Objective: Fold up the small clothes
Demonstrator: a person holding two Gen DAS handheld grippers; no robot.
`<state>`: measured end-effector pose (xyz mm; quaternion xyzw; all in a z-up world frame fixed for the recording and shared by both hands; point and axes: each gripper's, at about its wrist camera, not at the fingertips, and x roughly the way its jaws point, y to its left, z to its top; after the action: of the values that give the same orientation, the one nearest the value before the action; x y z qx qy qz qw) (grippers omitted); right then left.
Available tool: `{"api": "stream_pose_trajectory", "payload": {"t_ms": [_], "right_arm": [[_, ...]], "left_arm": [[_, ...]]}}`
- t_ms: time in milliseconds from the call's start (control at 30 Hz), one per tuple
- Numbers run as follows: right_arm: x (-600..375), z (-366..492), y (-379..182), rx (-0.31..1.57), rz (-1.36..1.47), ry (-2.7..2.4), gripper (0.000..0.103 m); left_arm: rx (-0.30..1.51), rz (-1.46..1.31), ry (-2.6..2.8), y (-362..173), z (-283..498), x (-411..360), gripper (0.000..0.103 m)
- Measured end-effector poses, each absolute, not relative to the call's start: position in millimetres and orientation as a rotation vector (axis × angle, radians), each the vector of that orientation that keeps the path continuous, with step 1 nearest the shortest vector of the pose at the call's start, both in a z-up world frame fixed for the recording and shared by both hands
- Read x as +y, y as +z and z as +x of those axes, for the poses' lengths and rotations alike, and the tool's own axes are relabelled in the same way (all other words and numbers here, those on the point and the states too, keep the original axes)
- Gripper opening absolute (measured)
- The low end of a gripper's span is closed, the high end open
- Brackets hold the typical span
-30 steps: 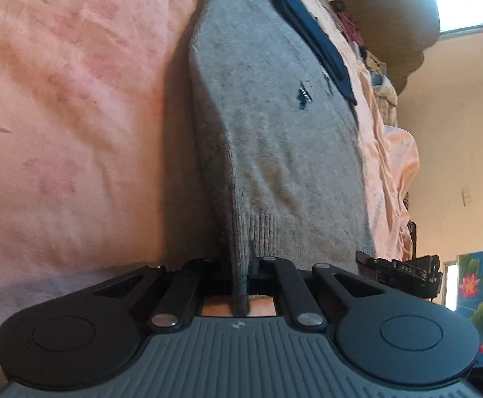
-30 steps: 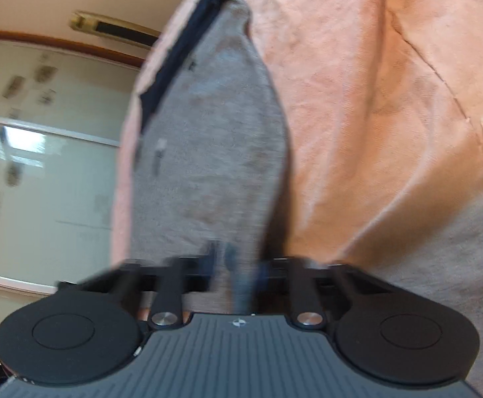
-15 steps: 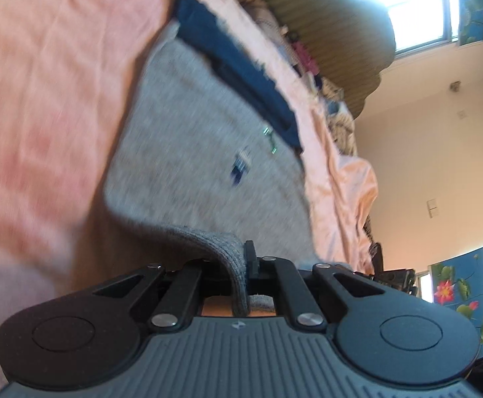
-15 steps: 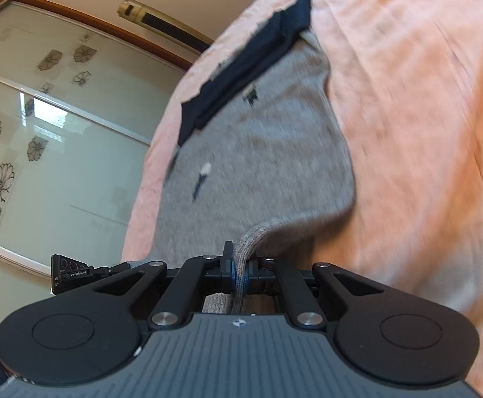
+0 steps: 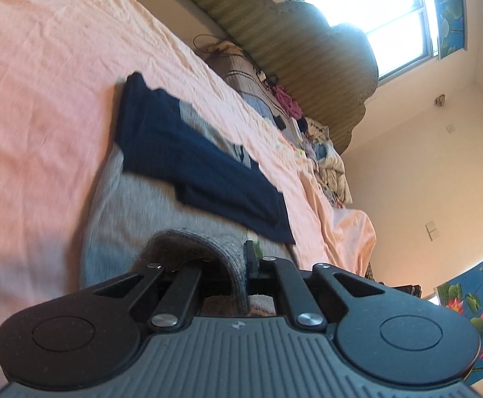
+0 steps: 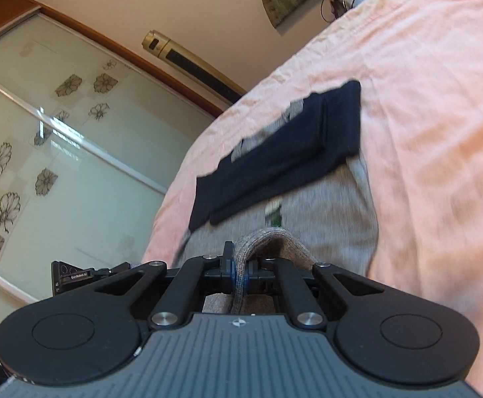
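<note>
A grey knit sweater (image 5: 135,205) with dark navy sleeves (image 5: 201,172) folded across its top lies on a pink bed sheet (image 5: 42,83). My left gripper (image 5: 244,265) is shut on the grey hem, which curls up over the fingers. In the right wrist view the same sweater (image 6: 334,212) and navy sleeves (image 6: 281,159) show. My right gripper (image 6: 238,272) is shut on the hem's other corner. Both hold the hem lifted over the sweater's body.
The pink sheet (image 6: 440,116) spreads wide on both sides. A pile of clothes and pillows (image 5: 307,126) lies by the green headboard (image 5: 301,49). A glass sliding wardrobe door (image 6: 58,139) stands beyond the bed edge.
Both grippers have carried the grey hem forward and up toward the navy sleeves, folding the sweater's lower part over. The views have tilted up, so the walls and window show now.
</note>
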<state>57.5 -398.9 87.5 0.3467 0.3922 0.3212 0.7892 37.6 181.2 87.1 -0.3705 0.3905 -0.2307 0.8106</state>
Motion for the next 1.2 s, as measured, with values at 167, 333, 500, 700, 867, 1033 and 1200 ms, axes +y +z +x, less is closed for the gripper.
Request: {"api": "stream_pose_trajectory", "payload": {"t_ms": [167,333,500,700,867,1033,1200], "right_arm": [[-390.9,120.1,86.2,0.815,0.762,0.677,0.010],[-384.5,185.8,76.1,0.820,0.772,0.644,0.010],[-378.1,247.6,56.8,0.841,0.788,0.590,0.010],[-372.8,290.1,21.5,0.789,0.918,0.447,0.066],[-373.5,252.9,29.0,0.733,0.976,0.411,0.095],[-372.5,139.1,55.0,0.699,0.830,0.460,0.097],[-376.9,37.6,34.5,0.732,0.898,0.374,0.100]], "left_arm": [[0.805,-0.781,-0.476,91.3,97.7,182.3,0.005],[0.791,-0.742,-0.442,93.9,157.7,181.8,0.005],[0.768,-0.726,-0.383,86.3,214.2,184.4,0.005],[0.705,-0.781,-0.188,52.0,261.5,195.9,0.017],[0.696,-0.872,-0.063,45.9,221.5,212.9,0.086],[0.643,-0.870,-0.062,51.7,101.6,212.3,0.086],[0.649,-1.028,-0.064,22.7,1.3,201.5,0.086]]}}
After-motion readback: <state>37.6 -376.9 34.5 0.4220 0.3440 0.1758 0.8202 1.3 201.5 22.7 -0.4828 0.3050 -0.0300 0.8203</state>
